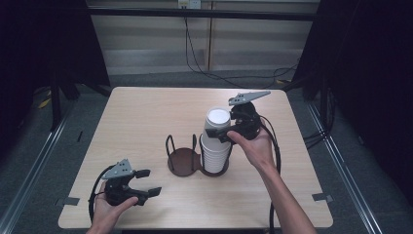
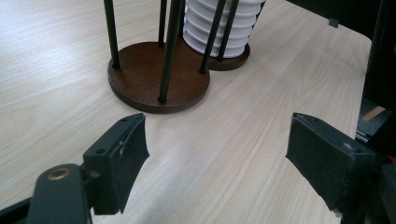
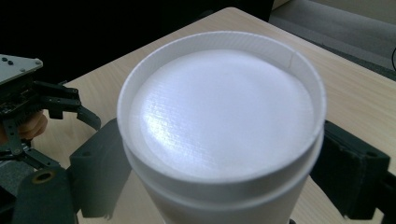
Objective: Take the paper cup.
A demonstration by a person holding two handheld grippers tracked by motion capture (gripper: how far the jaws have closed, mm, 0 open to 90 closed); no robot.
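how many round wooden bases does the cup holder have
2. The near base stands bare between its black rods; the far base, joined to it, carries the stack of white cups.

White cup stack (image 1: 215, 144) upright in right ring of dark double holder (image 1: 184, 161); left ring empty.

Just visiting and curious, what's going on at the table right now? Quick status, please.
Right gripper jaws around top cup of white stack, contact unclear. Left gripper open, low near table edge. Holder near slot vacant. Nothing in the way.
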